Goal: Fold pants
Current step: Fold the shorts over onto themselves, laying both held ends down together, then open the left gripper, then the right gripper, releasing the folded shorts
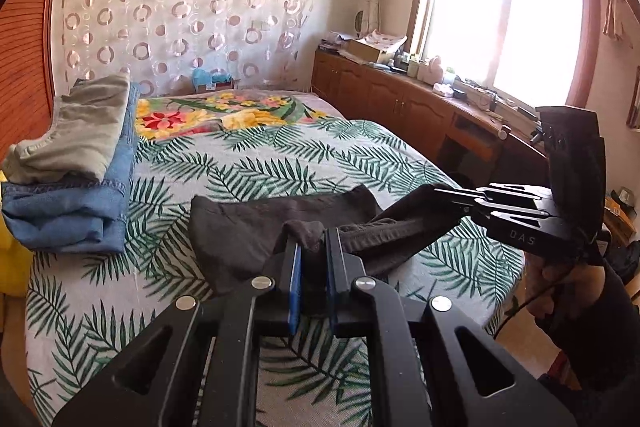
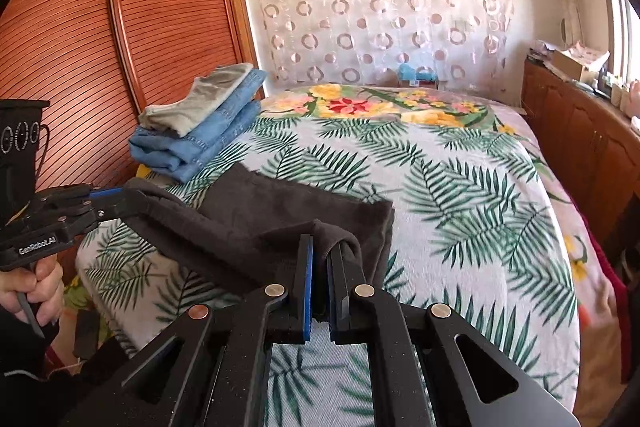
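Nearest in the left wrist view, the left gripper (image 1: 314, 247) is clamped on a bunched edge of the dark pants (image 1: 256, 223), a fold of cloth standing up between its blue pads. In the right wrist view the right gripper (image 2: 322, 255) is likewise squeezed down on the same near hem, with cloth humped over its fingertips.

The two pinch points sit along one edge, so the lifted hem runs side to side between them, roughly 9 to 3 o'clock. From either gripper the body of the pants lies ahead at 12 o'clock, flat on the bed (image 2: 460, 187) with its palm-leaf cover. Neither gripper is nearer; they hold the edge about evenly. My guess is the hem must be carried forward over the flat part, both ends level so the fold lands square.

Farther off, at about 10 o'clock, a stack of folded clothes (image 2: 200, 131) rests near the bed's left side: blue denim under a grey piece, well apart from the pants. Beyond it stands the wooden wardrobe (image 2: 120, 47).
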{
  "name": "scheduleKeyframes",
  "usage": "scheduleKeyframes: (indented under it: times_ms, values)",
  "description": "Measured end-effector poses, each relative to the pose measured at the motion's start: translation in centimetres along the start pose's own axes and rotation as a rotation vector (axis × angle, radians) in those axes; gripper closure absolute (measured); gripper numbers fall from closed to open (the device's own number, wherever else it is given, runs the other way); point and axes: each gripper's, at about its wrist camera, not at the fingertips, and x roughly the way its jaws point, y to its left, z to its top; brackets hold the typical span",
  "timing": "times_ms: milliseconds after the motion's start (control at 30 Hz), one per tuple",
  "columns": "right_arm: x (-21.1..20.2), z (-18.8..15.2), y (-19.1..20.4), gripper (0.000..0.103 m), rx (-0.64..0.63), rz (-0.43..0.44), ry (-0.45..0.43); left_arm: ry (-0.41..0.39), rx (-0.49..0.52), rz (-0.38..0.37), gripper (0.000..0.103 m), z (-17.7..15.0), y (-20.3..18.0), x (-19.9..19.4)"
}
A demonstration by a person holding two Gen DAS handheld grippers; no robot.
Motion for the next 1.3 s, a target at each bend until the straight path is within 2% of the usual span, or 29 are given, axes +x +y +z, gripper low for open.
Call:
scheduleKeyframes:
  times_ms: [267, 433, 733, 900, 933, 1000, 1033, 1100, 1167, 1233, 1300]
  values:
    - [1.7, 2.4, 0.3, 0.098, -0.017, -0.009, -0.031, -0.043, -0.002, 0.018, 0.092, 1.8, 0.6, -0.7]
    - [2.6, 3.4, 0.5, 0.098, -0.038, -0.012, -0.047, -0.031, 0.001, 0.035, 0.092, 2.3, 1.4, 0.3]
    - [7.2, 3.6, 0.3, 0.098, -0.053, -0.021, 0.038, 0.056, -0.041, 0.072, 0.092, 1.4, 3.4, 4.2]
    - [9.4, 4.1, 0.2, 0.098, -0.052, -0.017, 0.086, 0.087, -0.057, 0.067, 0.09, 0.9, 4.1, 5.4]
    - [9.6, 4.2, 0.0, 0.098, -0.053, -0.018, 0.09, 0.092, -0.057, 0.069, 0.085, 0.9, 4.2, 5.5]
    - [10.3, 4.3, -0.1, 0.098, -0.052, -0.017, 0.101, 0.097, -0.057, 0.08, 0.063, 0.7, 4.3, 5.7]
    - [10.4, 4.2, 0.0, 0.098, -0.053, -0.017, 0.103, 0.094, -0.053, 0.093, 0.057, 0.5, 4.3, 5.6]
    - [10.7, 4.2, 0.0, 0.098, -0.049, -0.015, 0.106, 0.103, -0.042, 0.108, 0.052, 0.2, 4.3, 5.7]
    - [10.9, 4.1, 0.0, 0.098, -0.043, -0.015, 0.106, 0.111, -0.038, 0.108, 0.032, 0.0, 4.3, 5.8]
    - [11.1, 4.0, 0.1, 0.098, -0.042, -0.015, 0.105, 0.115, -0.043, 0.101, 0.026, -0.5, 4.5, 5.8]
    - [11.2, 4.0, 0.1, 0.098, -0.041, -0.018, 0.1, 0.128, -0.051, 0.097, 0.026, -0.8, 4.8, 5.9]
